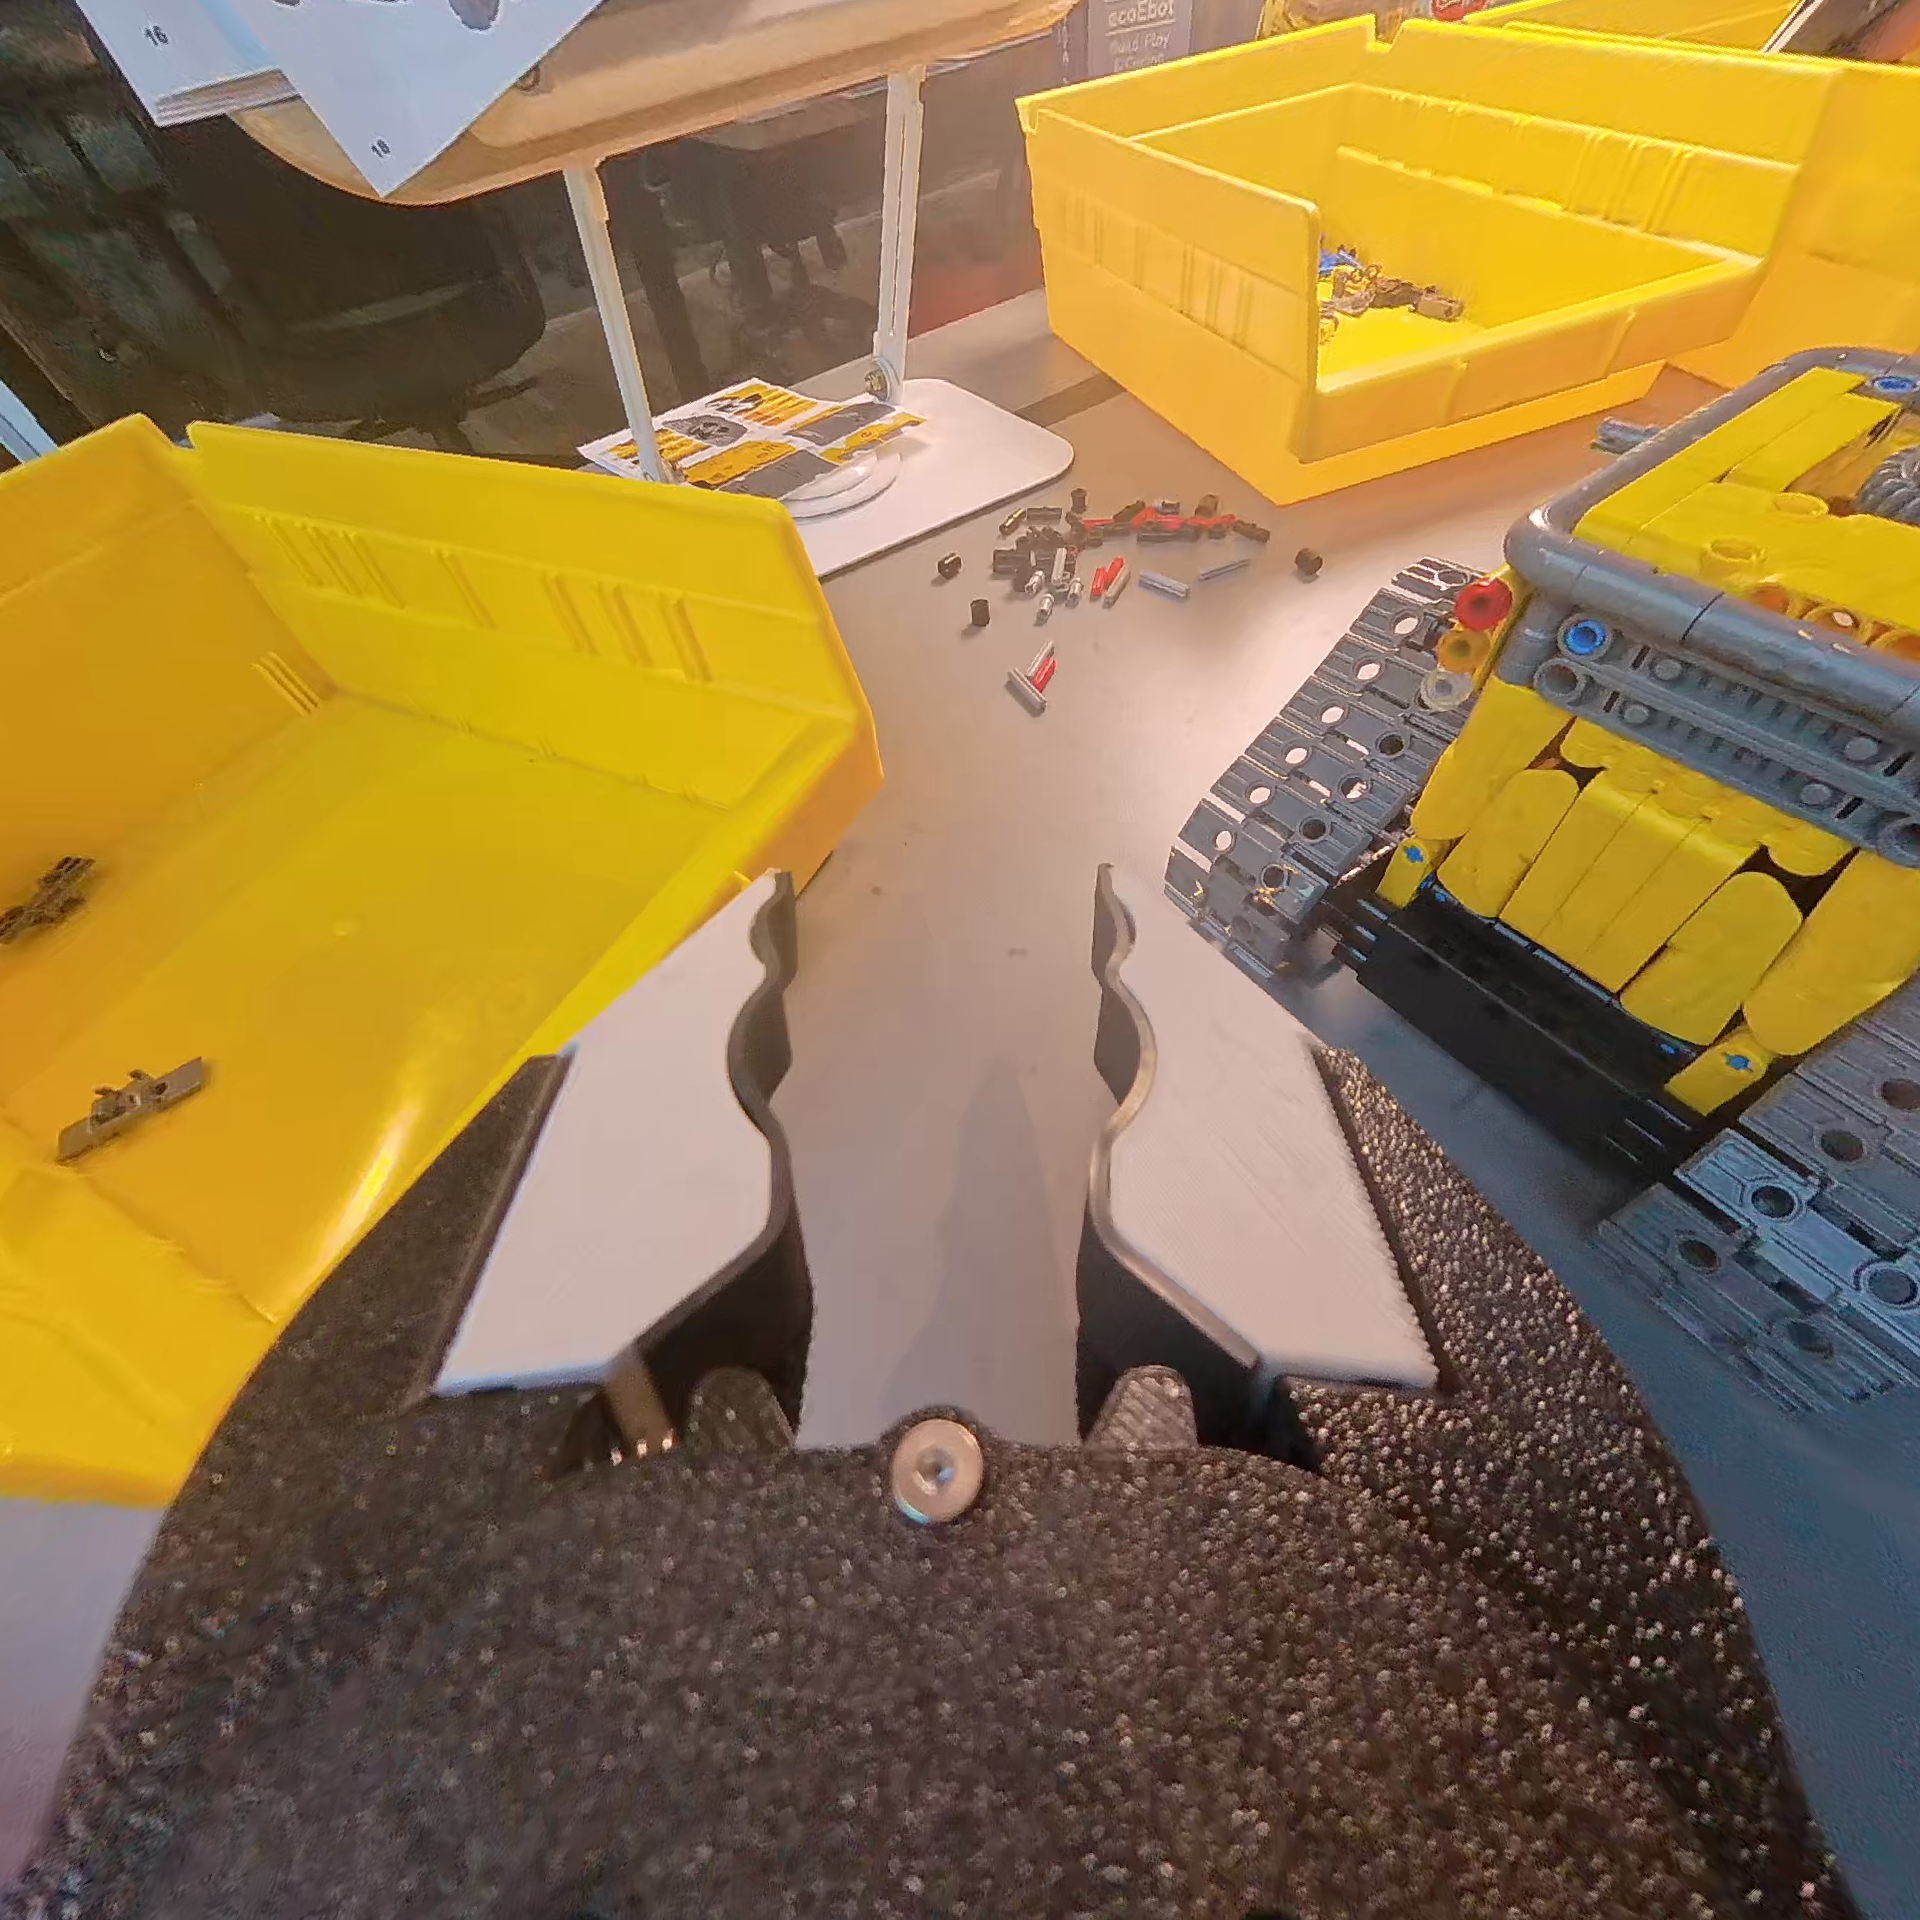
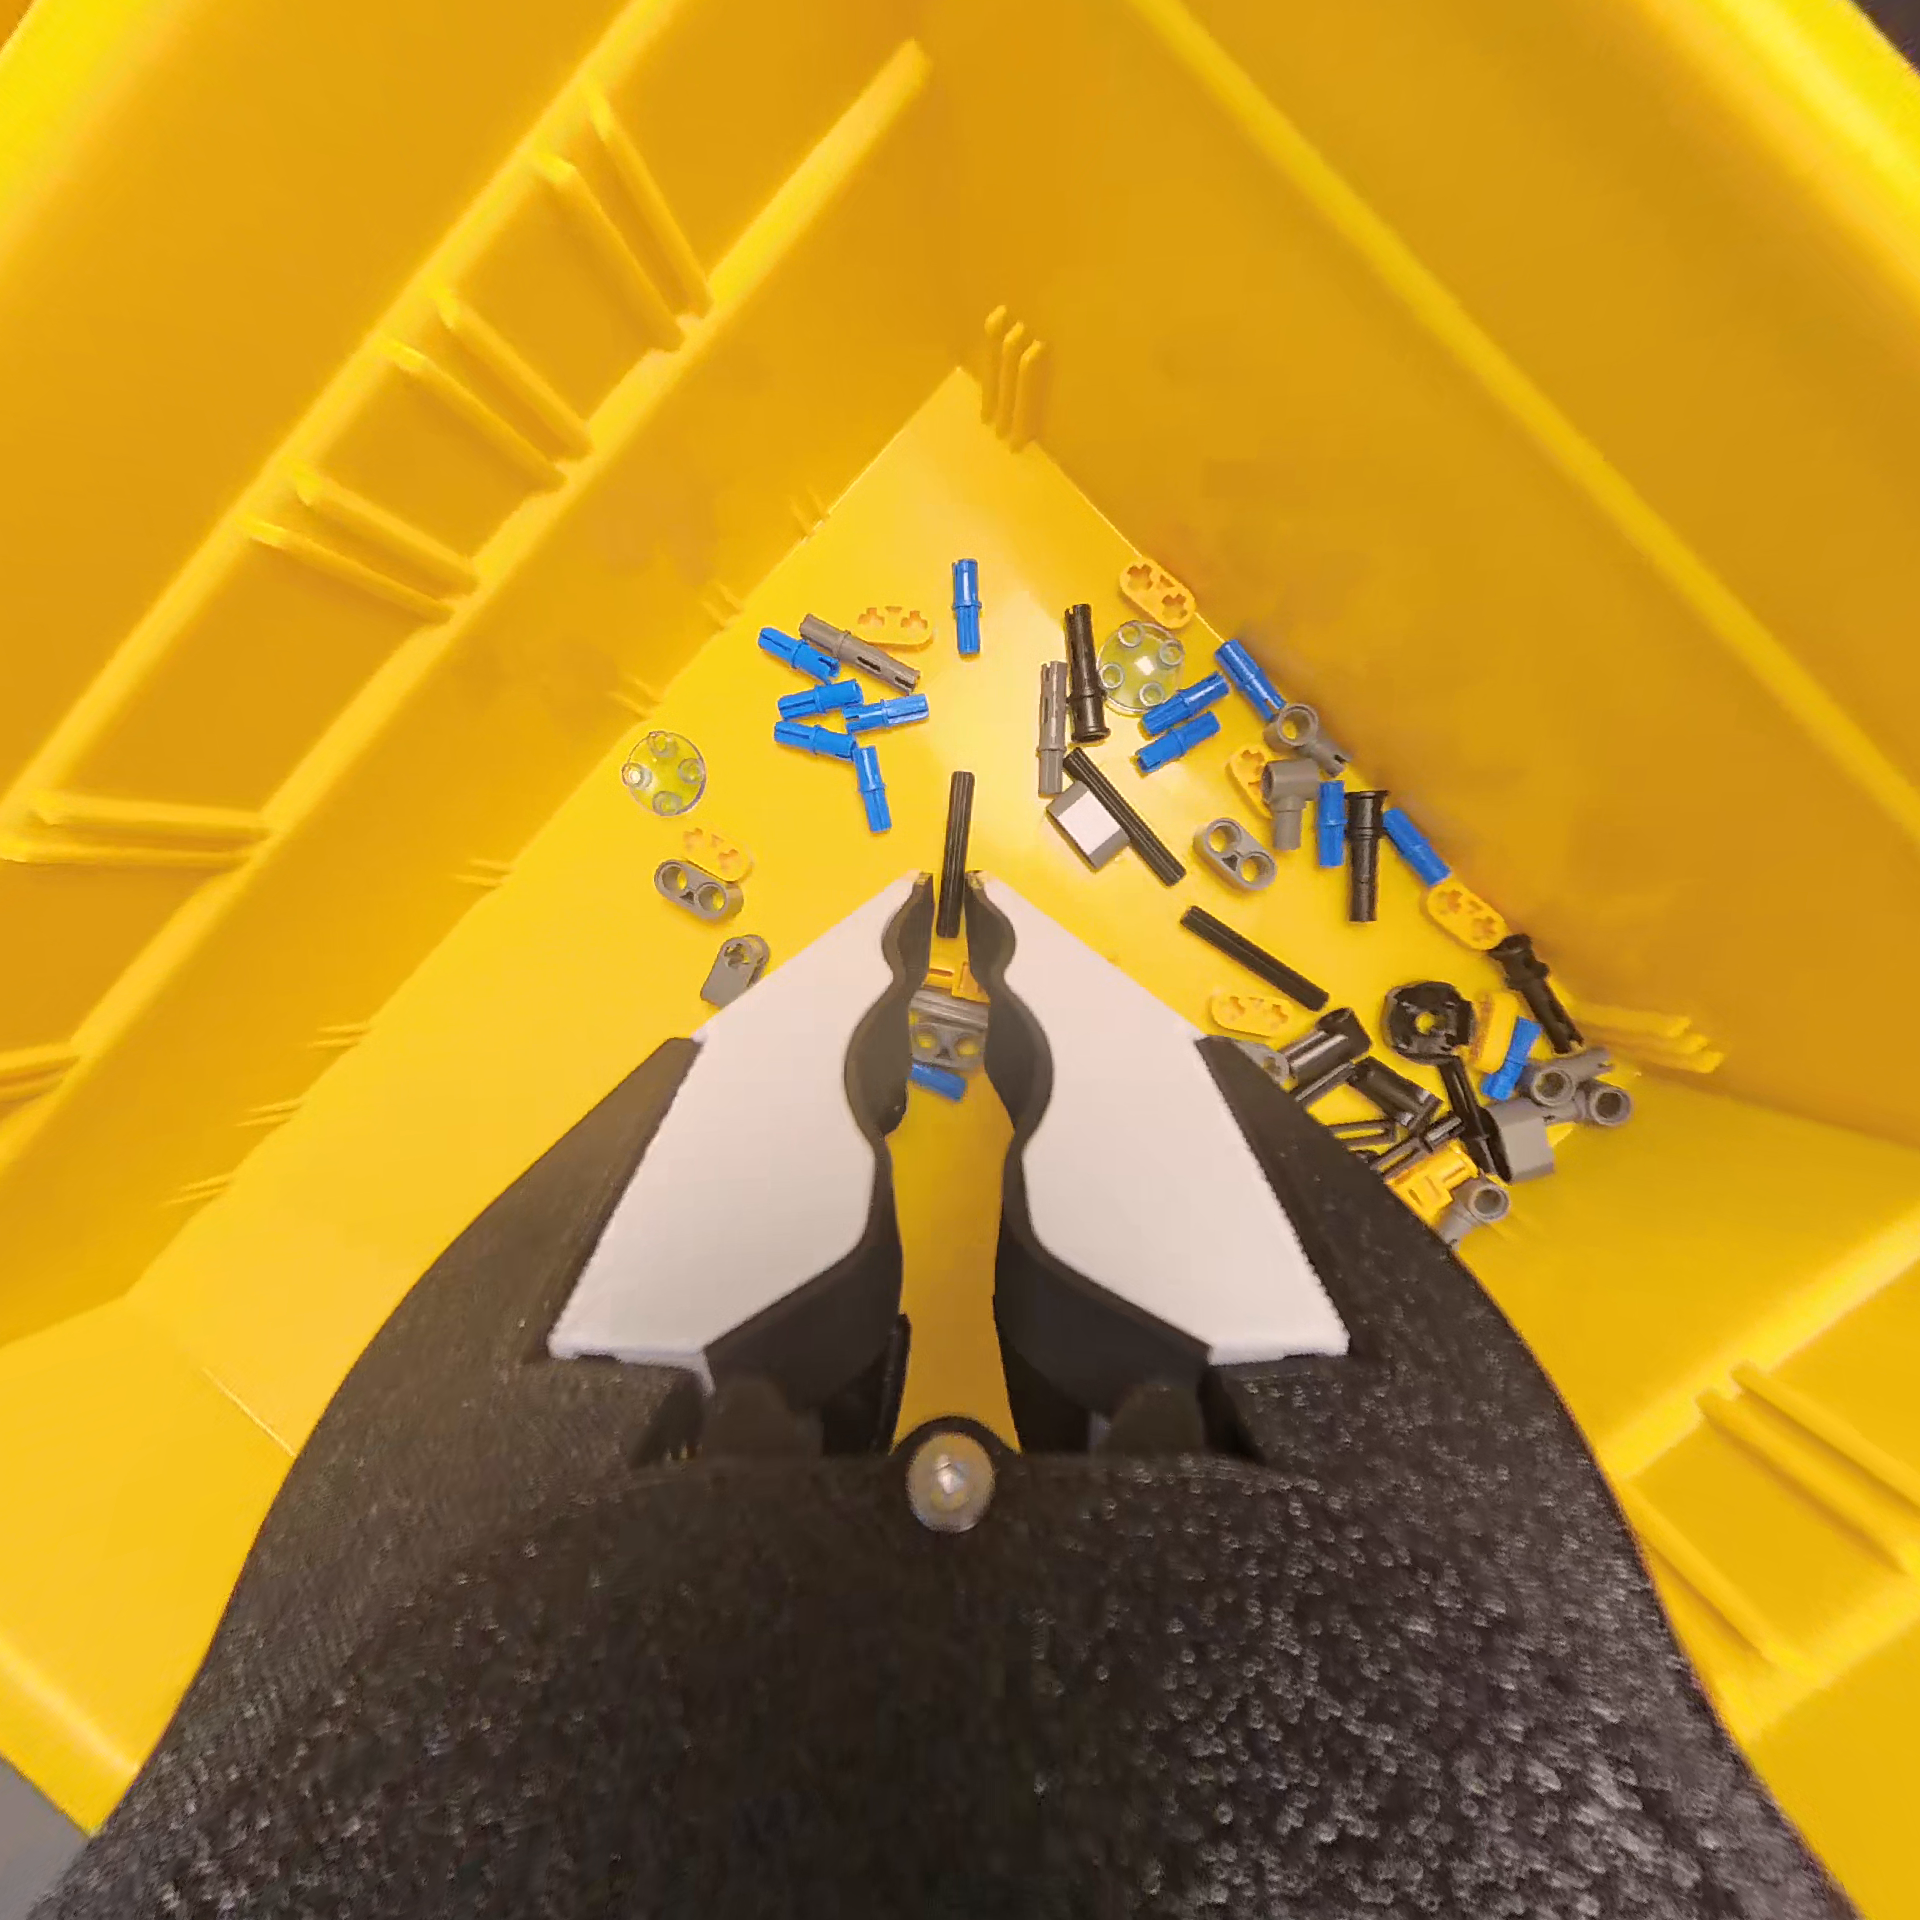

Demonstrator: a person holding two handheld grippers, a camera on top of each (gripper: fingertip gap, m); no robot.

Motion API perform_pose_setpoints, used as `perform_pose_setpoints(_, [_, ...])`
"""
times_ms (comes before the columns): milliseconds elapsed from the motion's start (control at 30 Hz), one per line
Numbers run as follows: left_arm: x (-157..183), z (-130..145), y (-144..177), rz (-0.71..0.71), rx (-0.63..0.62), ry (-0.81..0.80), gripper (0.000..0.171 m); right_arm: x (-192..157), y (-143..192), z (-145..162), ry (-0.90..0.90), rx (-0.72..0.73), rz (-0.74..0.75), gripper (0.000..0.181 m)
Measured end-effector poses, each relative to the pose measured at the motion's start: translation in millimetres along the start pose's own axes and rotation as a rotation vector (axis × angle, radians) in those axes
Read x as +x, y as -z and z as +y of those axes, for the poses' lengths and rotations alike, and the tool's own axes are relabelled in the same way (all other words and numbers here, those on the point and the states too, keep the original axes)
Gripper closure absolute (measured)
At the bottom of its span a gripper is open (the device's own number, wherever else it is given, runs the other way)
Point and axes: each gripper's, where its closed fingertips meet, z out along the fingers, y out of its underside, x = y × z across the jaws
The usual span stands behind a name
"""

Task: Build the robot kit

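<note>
While L gripper (image 1: pixel 940 914) gapes, R gripper (image 2: pixel 948 881) pinches ribbed black axle (image 2: pixel 954 831).

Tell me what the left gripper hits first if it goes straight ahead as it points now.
Likely the scattered small parts on the grey table; the open left gripper faces bare tabletop until then, though depth is unclear.

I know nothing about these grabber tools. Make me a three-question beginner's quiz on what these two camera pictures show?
1. True or false: the left gripper holds a part.
2. What is the right gripper shut on?
A. blue pin
B. black axle
C. grey connector
3. Which model stands on the grey table, right of the left gripper?

Key:
1. False, it is open and empty.
2. B.
3. The yellow tracked vehicle.
</note>
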Motion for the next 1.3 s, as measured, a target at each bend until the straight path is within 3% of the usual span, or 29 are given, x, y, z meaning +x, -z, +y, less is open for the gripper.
perform_pose_setpoints(167, [-0.3,0.3,-0.3,-0.001,-0.002,0.002,0.115,0.4,3.0,-1.7,0.126,-0.004,0.071,0.177])
perform_pose_setpoints(300, [-0.3,-1.2,1.0,0.000,0.009,0.003,0.116,-27.7,46.8,-45.4,0.302,0.245,0.109,0.178])
perform_pose_setpoints(433, [-0.2,1.4,-1.8,0.006,-0.010,0.007,0.116,-98.9,120.5,-113.3,0.656,0.538,0.214,0.177])
perform_pose_setpoints(533, [0.8,3.4,-3.7,0.013,-0.026,0.005,0.116,-157.0,141.7,-156.7,0.928,0.629,0.294,0.178])
perform_pose_setpoints(667, [-0.8,-2.1,1.5,-0.004,0.014,0.001,0.116,-201.0,114.8,-205.8,1.131,0.646,0.367,0.177])
perform_pose_setpoints(867, [-2.5,-9.4,8.6,0.003,0.070,0.023,0.117,-225.6,63.9,-254.7,1.215,0.701,0.455,0.177])
perform_pose_setpoints(1300, [-3.3,-11.5,10.6,0.040,0.088,0.069,0.116,-238.4,40.0,-274.6,1.343,0.662,0.490,0.177])
